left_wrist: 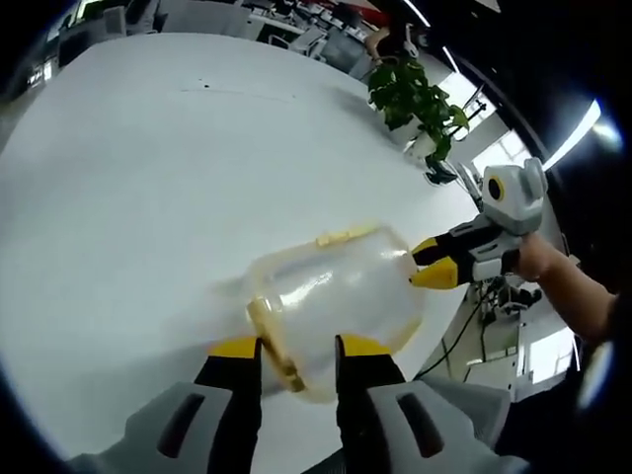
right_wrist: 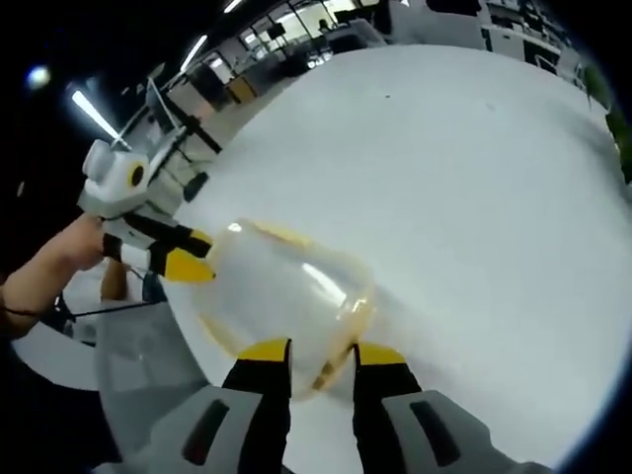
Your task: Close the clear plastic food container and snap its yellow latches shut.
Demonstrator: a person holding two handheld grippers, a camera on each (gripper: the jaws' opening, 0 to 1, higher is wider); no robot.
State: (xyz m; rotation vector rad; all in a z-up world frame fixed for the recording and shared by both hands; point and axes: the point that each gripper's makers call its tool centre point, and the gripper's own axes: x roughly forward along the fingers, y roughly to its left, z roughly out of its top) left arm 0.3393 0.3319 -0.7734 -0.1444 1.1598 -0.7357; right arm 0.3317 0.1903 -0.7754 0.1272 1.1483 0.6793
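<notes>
Container (left_wrist: 336, 296), clear, sits on white table (left_wrist: 128, 197) between both claws. Left gripper (left_wrist: 296, 360) part-open, straddling the yellow latch (left_wrist: 272, 341); right gripper (right_wrist: 321, 360) likewise astride the opposite rim. Likely light, slick, flexing; press at the latches.

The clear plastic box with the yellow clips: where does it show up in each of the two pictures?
Left gripper view: the clear container sits low centre, right above that gripper's jaws.
Right gripper view: the clear container sits low, left of centre, above the jaws.
Shared landmark: the white table under it.
</notes>
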